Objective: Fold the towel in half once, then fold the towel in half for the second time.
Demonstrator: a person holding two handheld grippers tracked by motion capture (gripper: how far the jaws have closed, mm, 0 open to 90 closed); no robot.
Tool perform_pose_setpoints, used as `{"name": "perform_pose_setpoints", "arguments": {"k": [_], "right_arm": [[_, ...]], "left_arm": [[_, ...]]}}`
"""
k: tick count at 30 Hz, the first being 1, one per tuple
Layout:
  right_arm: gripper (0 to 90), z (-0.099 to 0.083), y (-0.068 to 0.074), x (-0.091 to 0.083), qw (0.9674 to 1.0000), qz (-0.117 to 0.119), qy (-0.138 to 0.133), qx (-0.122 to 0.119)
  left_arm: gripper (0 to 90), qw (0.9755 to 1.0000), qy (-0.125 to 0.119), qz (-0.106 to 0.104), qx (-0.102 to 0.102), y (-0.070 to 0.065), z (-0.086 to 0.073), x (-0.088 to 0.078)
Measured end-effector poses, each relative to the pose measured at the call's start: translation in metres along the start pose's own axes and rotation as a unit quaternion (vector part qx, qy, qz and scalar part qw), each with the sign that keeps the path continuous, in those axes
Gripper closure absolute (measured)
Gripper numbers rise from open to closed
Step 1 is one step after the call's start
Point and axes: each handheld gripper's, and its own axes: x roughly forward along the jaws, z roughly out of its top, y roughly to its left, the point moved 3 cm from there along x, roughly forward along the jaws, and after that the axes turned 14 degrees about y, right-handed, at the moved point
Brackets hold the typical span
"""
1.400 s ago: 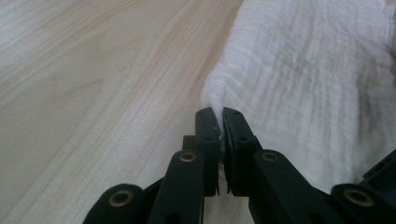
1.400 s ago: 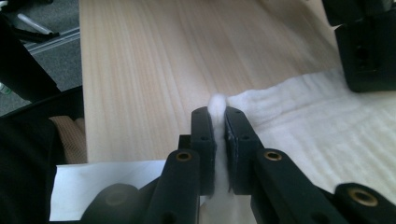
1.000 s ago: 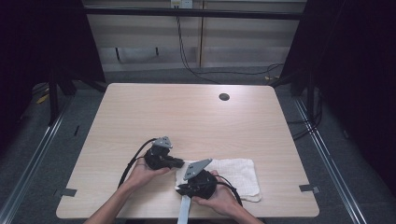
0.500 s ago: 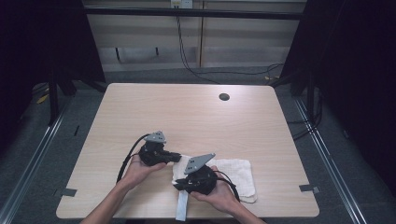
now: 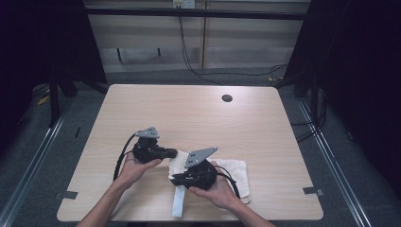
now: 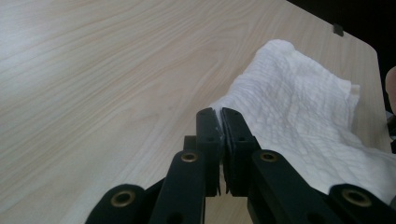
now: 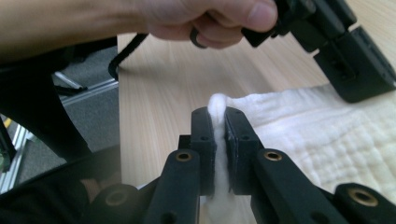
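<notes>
Near the desk's (image 5: 142, 104) front edge the white towel (image 5: 234, 172) lay partly flat, the left gripper (image 6: 220, 122) and right gripper (image 7: 218, 122) each clamped on an edge, so grasping looked done and folding remained.

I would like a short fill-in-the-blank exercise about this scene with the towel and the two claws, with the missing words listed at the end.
1. Both claws are shut on the white ____, which lies on the wooden table.
2. The left claw pinches the cloth at its ____.
3. In the high view, a small dark round ____ shows near the table's far edge.
4. The right claw has white fabric ____ its jaws.

Missing words: towel; edge; hole; between
</notes>
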Motion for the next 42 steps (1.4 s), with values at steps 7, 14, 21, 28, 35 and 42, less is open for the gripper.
{"name": "perform_pose_setpoints", "arguments": {"k": [7,14,21,28,35,42], "right_arm": [[83.8,0.009,0.005,0.01,0.9999,0.005,0.0,-0.012],[83.9,0.02,0.011,0.01,0.9997,0.004,-0.009,-0.021],[83.8,0.03,0.011,0.016,0.9995,0.013,-0.022,-0.016],[84.0,0.044,0.008,0.016,0.9984,0.03,-0.048,-0.005],[84.1,0.058,0.008,0.027,0.9978,0.034,-0.056,-0.009],[84.0,0.044,0.009,0.022,0.9981,0.027,-0.056,-0.001]], "left_arm": [[86.7,0.9999,-0.008,0.007,-0.01,0.0,-0.008,-0.013],[86.8,0.9996,-0.022,0.017,-0.008,0.0,-0.009,-0.03],[86.7,0.9998,-0.014,0.014,-0.008,0.008,-0.008,-0.04],[86.7,0.9986,-0.026,0.04,-0.022,0.01,-0.009,-0.053],[86.7,0.9976,-0.023,0.055,-0.034,0.018,-0.014,-0.063],[86.7,0.9987,-0.015,0.044,-0.02,0.009,-0.003,-0.049]]}}
